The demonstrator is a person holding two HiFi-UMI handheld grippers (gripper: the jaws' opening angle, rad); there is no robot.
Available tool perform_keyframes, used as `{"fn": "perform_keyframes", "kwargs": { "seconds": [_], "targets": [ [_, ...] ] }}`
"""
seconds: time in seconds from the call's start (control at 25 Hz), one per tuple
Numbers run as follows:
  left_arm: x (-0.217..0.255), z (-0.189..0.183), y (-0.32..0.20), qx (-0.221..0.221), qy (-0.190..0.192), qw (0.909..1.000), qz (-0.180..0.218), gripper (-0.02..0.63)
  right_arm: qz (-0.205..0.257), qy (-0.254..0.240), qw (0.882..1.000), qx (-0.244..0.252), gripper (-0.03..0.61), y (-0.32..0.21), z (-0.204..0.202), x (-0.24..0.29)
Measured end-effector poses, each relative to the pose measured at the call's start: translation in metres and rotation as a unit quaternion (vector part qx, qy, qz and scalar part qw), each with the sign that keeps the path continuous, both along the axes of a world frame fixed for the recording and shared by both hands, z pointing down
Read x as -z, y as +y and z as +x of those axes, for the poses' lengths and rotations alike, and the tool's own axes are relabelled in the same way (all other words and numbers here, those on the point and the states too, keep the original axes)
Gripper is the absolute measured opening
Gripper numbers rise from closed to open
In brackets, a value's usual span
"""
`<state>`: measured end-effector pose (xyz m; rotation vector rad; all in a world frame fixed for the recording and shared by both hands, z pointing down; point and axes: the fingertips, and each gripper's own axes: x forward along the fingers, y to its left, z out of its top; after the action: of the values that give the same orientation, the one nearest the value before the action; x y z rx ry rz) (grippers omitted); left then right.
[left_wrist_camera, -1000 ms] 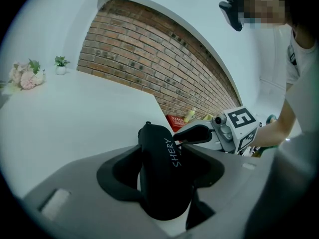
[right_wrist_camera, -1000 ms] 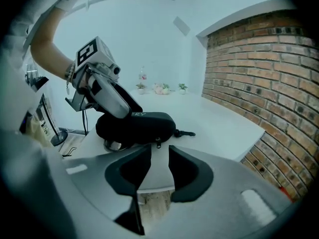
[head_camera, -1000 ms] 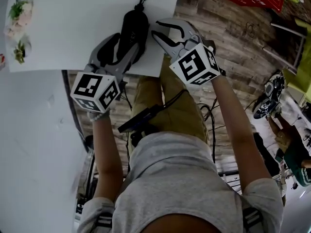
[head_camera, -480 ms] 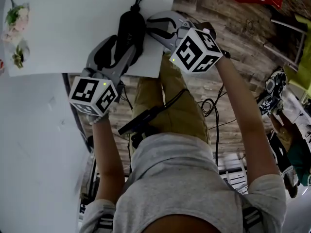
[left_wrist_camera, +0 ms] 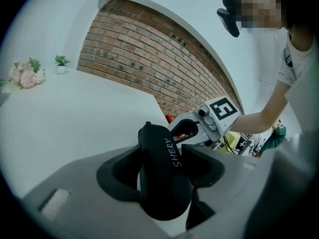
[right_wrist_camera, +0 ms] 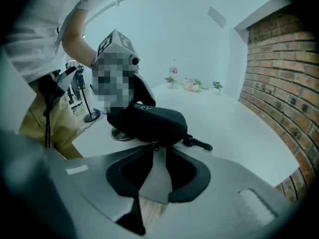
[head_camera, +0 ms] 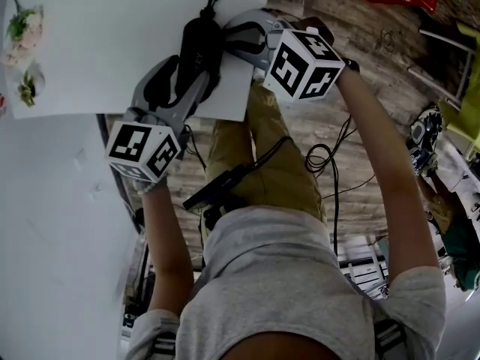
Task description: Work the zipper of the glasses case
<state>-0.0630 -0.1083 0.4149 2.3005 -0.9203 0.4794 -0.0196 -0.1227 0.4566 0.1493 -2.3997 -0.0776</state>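
Note:
A black glasses case (head_camera: 199,42) lies on the white table (head_camera: 97,43) near its front edge, with a clip (head_camera: 215,1) at its far end. My left gripper (head_camera: 187,77) is shut on the near end of the case (left_wrist_camera: 162,178), which fills the space between its jaws. My right gripper (head_camera: 229,40) is at the case's right side. In the right gripper view the case (right_wrist_camera: 149,121) lies just beyond my right gripper (right_wrist_camera: 158,151), which is open. The small zipper pull (right_wrist_camera: 154,144) hangs at its fingertips, with table showing between the jaws.
Small flower pots (head_camera: 22,28) stand at the table's far left. The table's front edge (head_camera: 225,115) is right under the grippers, with wooden floor and cables (head_camera: 322,156) beyond. A brick wall (left_wrist_camera: 149,54) borders the table's far side.
My right gripper has moved left and forward, up against the case's side. The left gripper has kept its hold on the case and barely shifted.

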Motion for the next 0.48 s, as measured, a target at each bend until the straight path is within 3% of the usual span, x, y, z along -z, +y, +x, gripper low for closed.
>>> {"fn": "perform_keyframes", "kwargs": {
  "seconds": [0.48],
  "targets": [
    [-0.0014,-0.0001,-0.0004,0.000,-0.004,1.0000,0.001,0.268,-0.005,-0.006,1.000,0.002,0.031,0.0022,-0.0012,-0.0008]
  ]
}}
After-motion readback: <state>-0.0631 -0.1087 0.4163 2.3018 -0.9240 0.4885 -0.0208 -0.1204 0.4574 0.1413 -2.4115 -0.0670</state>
